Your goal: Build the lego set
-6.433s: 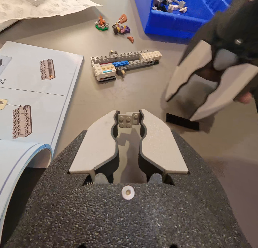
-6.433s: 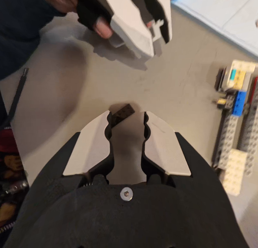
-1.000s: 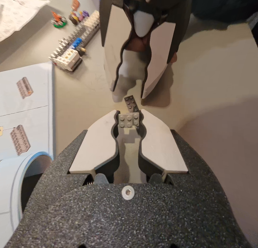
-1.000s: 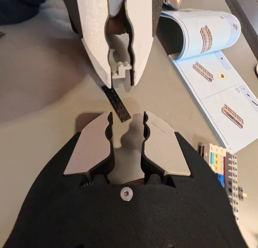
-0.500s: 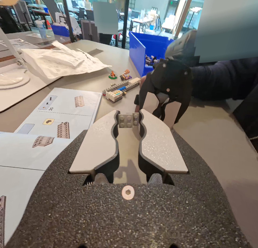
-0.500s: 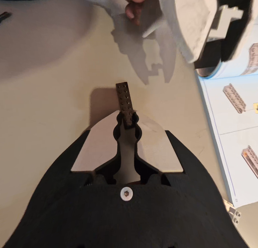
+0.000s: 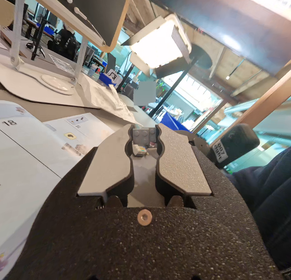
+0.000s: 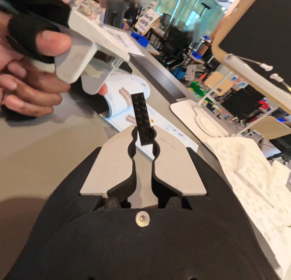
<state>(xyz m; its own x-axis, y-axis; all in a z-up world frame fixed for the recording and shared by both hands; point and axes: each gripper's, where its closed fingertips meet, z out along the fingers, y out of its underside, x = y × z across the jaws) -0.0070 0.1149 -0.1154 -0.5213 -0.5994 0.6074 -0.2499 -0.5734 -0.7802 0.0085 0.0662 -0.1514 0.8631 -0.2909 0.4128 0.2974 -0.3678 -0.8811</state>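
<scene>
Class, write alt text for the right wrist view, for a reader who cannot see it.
The right gripper pinches a long black studded plate by its lower end, raised above a grey table. Behind it lies an open instruction booklet; at upper left, a hand holds the other gripper's handle.

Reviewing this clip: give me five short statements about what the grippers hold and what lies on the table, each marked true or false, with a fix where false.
1. The right gripper grips a long black studded plate by one end. True.
2. The left gripper is empty. False: a grey studded piece sits clamped between its fingertips.
3. The black plate lies flat on the table. False: it is in the air, sticking out past the fingertips.
4. An open instruction booklet lies on the table. True.
5. The crumpled white paper is in the left gripper. False: it lies on the table, apart from both grippers.
</scene>
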